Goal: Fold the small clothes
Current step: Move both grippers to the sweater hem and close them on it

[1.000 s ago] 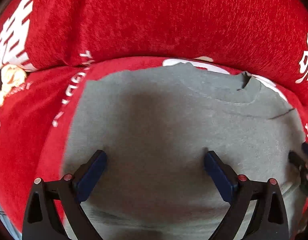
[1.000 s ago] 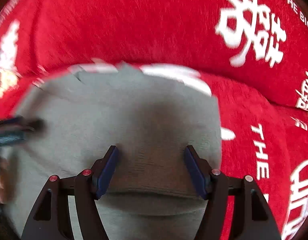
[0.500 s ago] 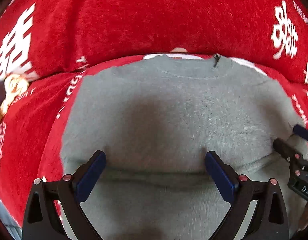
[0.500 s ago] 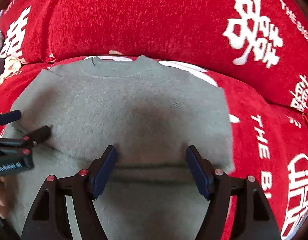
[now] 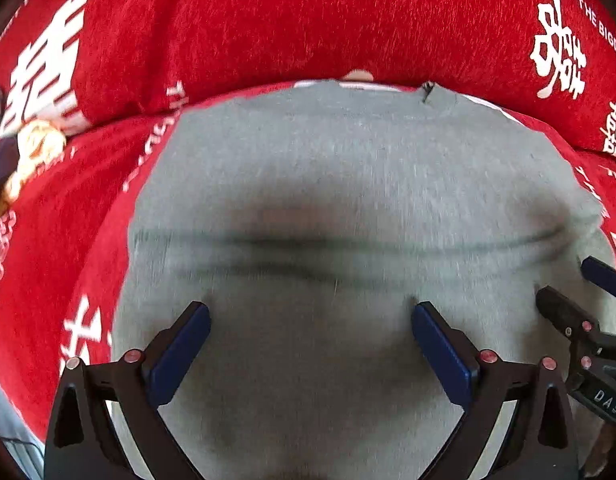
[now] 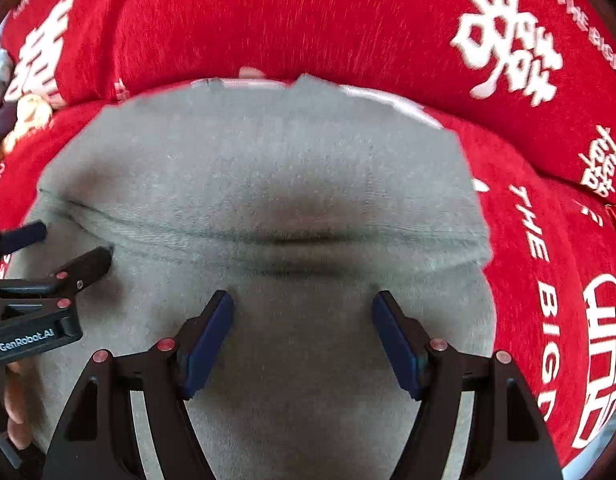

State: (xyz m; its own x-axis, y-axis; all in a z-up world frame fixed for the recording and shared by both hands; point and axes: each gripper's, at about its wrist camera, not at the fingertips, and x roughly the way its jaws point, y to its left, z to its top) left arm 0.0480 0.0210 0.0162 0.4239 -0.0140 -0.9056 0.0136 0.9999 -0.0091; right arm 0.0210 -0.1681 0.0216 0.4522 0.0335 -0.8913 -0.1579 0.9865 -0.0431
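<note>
Grey sweatshirt seen folded once, crease beyond jaws; further folds judged left. Left gripper spread wide, empty. Right gripper jaws opening, nothing gripped.

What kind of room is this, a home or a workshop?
Probably a home, likely a sofa or bed. A grey sweater lies on a plush red cover with white wedding-style lettering, a cushion-like bulge behind it, and something like a soft toy sits at the edge.
</note>
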